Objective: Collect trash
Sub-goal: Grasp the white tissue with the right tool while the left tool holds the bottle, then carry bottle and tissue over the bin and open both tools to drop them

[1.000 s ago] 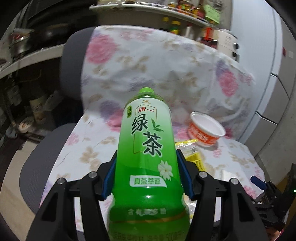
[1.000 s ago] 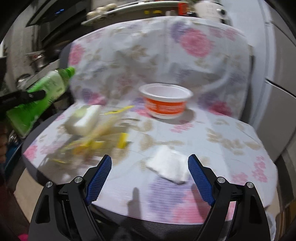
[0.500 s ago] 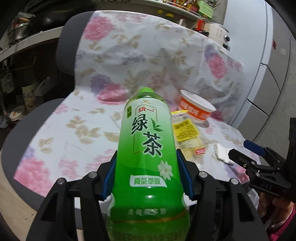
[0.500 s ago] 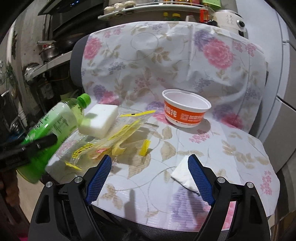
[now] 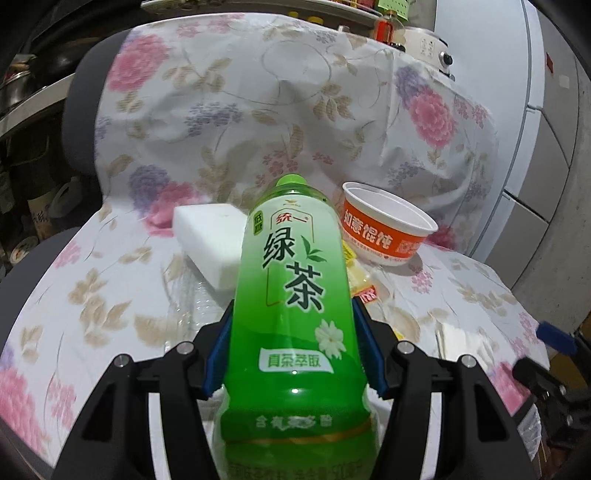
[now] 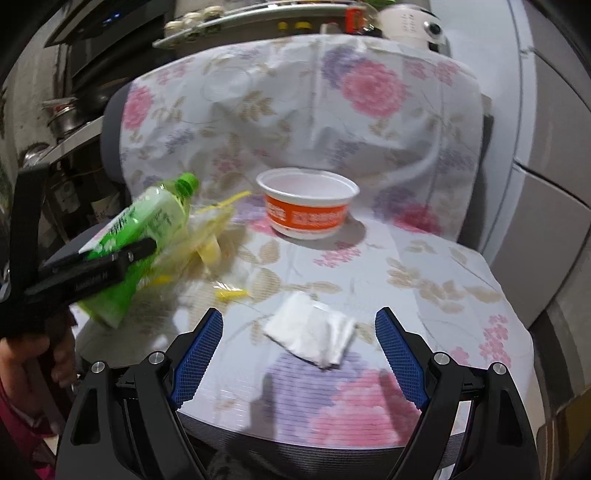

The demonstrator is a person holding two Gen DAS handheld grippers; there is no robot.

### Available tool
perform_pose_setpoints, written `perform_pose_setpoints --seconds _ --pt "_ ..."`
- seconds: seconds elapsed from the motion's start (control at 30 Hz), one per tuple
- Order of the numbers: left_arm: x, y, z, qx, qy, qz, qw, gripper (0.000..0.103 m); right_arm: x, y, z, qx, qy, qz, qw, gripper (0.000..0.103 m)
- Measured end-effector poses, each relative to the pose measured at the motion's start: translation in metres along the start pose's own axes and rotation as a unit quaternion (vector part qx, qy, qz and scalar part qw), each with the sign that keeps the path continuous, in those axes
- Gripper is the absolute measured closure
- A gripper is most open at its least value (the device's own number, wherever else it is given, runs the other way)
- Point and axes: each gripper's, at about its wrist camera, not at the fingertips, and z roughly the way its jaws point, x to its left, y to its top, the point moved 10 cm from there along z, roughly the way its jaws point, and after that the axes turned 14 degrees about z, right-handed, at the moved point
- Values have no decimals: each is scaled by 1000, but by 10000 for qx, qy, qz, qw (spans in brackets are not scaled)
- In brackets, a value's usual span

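Fingers of my left gripper point(image 5: 293, 354) clamp the green tea bottle point(image 5: 295, 295) over the chair's left edge; my right gripper point(image 6: 299, 354) gapes wide above the tissue point(image 6: 314, 336), front edge clear.

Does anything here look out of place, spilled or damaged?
Yes. Trash lies on the flowered chair cover: an empty orange bowl, a crumpled yellow wrapper, a white tissue, a white foam block. Nothing looks spilled. The left gripper holds the green tea bottle tilted.

Home kitchen: pots point(image 6: 68, 118) on side shelf, sauce bottles point(image 5: 384, 27) & rice cooker point(image 6: 413, 22) behind chair point(image 5: 81, 103) w/ floral cover
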Motion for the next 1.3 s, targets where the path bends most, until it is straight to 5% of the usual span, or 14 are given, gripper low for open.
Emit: perform_pose_setpoints --seconds 0.4,0.7,1.07,1.3 --pt "-1 15 -19 -13 -72 109 9999 46 -8 -23 58 577 -35 30 9983 18" --pt "-21 12 -33 8 -367 178 9992 46 -7 -32 60 785 103 -39 9969 79" --pt "-96 11 -58 -160 -1116 395 9928 46 -34 8 -17 -91 86 222 9997 87" --pt "-198 17 -77 -461 -1904 1011 9754 46 -94 17 -92 -668 -348 547 9957 87"
